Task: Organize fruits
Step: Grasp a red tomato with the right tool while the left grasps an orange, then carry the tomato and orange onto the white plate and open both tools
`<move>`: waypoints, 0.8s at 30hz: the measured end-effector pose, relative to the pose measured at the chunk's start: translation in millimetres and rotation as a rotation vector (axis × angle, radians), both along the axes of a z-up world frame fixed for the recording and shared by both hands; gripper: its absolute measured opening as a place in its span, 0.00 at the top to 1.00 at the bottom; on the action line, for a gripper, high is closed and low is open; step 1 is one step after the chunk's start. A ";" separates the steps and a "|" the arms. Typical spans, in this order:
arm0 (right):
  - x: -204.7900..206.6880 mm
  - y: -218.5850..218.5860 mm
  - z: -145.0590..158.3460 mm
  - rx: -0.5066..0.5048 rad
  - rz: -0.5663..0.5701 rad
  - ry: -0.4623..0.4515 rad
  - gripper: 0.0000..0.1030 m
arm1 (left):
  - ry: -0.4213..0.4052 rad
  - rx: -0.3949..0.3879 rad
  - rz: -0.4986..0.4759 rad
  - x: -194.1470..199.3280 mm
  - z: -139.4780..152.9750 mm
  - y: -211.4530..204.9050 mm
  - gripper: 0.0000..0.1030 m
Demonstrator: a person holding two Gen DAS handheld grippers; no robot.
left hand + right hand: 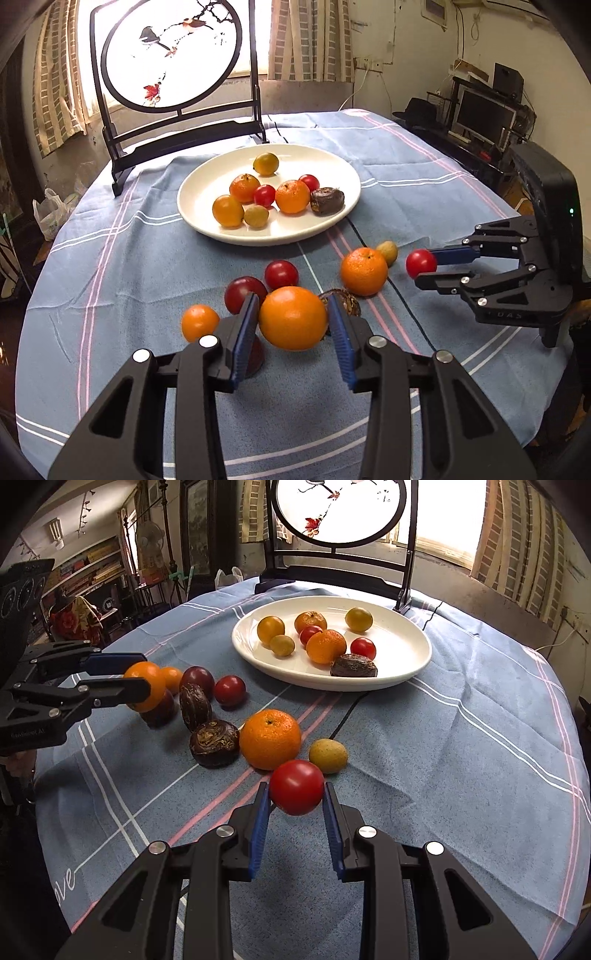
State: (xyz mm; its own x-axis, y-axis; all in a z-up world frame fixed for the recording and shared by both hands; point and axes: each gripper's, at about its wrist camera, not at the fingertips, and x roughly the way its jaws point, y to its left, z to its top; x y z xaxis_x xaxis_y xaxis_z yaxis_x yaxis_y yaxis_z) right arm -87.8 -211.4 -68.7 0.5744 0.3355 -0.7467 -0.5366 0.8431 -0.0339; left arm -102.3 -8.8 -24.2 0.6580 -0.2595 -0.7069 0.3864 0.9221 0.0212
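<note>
Left tongs (291, 319) clamp an orange (293, 317) (hiding a dark fruit (255, 356)); right tongs (295, 794) clamp a tomato (296, 786).

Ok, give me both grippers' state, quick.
Left gripper: shut on the orange, jaws against both sides.
Right gripper: shut on the red tomato.

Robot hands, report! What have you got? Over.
Left gripper shut on orange. Right gripper shut on red tomato. White plate ahead, path open.

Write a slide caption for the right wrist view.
Right gripper grips a tomato above the tablecloth; fruit plate beyond.
</note>
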 end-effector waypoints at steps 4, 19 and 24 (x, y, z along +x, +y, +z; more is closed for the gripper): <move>6.1 1.6 14.2 0.015 -0.006 -0.031 0.72 | -0.035 0.008 0.009 15.2 11.4 -2.3 0.63; 78.5 20.7 81.4 0.167 -0.059 -0.176 0.72 | -0.129 0.009 0.137 119.9 46.2 -12.8 0.63; 110.2 26.8 84.3 0.211 -0.124 -0.184 0.72 | -0.091 0.012 0.183 148.5 33.7 -14.7 0.63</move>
State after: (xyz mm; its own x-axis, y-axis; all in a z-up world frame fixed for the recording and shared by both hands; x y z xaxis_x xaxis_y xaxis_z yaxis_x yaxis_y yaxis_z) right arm 22.3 -184.6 15.6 0.7400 0.3906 -0.5476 -0.4300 0.9007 0.0615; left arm 46.2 -23.6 9.6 0.7547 -0.1210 -0.6448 0.2080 0.9763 0.0602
